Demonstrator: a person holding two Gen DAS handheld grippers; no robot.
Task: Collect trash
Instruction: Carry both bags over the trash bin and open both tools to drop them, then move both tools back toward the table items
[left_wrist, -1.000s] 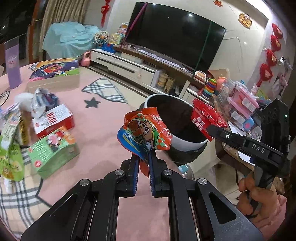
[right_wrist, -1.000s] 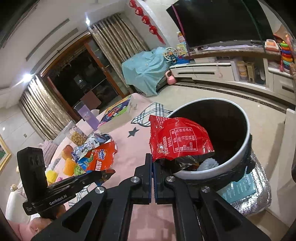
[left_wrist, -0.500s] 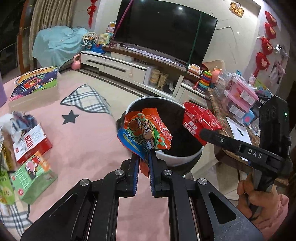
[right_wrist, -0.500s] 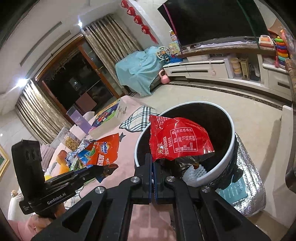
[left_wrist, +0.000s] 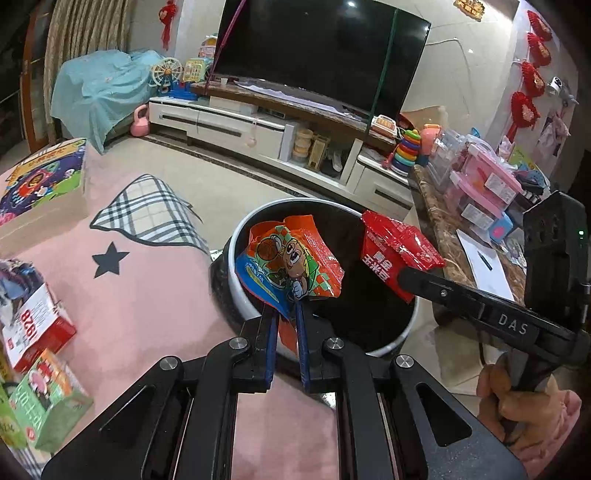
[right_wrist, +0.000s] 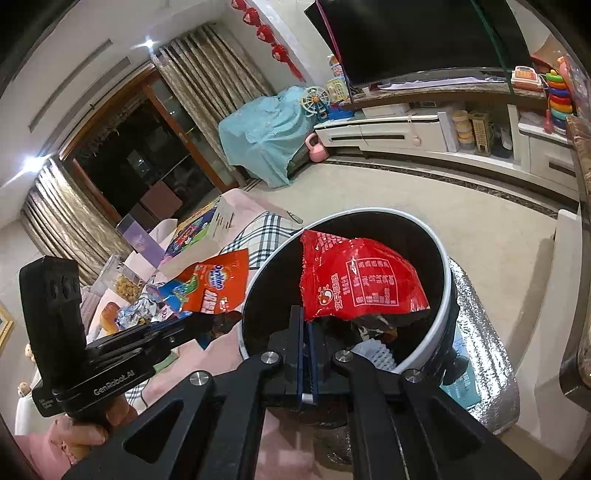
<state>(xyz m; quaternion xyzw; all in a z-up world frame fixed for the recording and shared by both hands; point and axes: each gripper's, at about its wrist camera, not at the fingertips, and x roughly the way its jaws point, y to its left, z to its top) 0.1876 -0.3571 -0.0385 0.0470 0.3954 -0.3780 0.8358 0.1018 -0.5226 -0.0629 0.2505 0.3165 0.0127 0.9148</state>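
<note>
Left tongs (left_wrist: 284, 314): clamped on lower edge of orange snack wrapper (left_wrist: 291, 267); blue pads pinch the foil, wrapper stands up above the tips.
Orange snack wrapper: cartoon print, orange w/ blue and green; held over near-left rim of trash bin (left_wrist: 243, 291), partly above the dark opening.
Right tongs (right_wrist: 306, 325): pressed together on bottom edge of red snack bag (right_wrist: 354, 280); bag sticks up and to the right from the tips.
Red snack bag: white print on red, crumpled; held above bin opening, inside the rim's outline in right wrist view. In left wrist view, same bag at tip of the other tool, over bin's far-right rim.
Trash bin: round, white rim, black liner; stands on floor right at edge of the pink tabletop (left_wrist: 147, 295). Dark trash and a white ribbed piece (right_wrist: 373, 354) at bottom, details unclear.
Silver foil sheet (right_wrist: 480, 332): under and beside bin, on floor.
Hands: right hand (left_wrist: 517, 402) grips handle at lower right of left wrist view; left hand (right_wrist: 88, 432) grips handle at lower left of right wrist view.
Tabletop: pink cloth w/ black star and plaid patch; red box (left_wrist: 33, 332) and green box (left_wrist: 44, 402) at left edge, more wrappers (right_wrist: 144, 310) further back.
Background: TV (left_wrist: 317, 55), white TV cabinet (left_wrist: 229, 125), toys.
</note>
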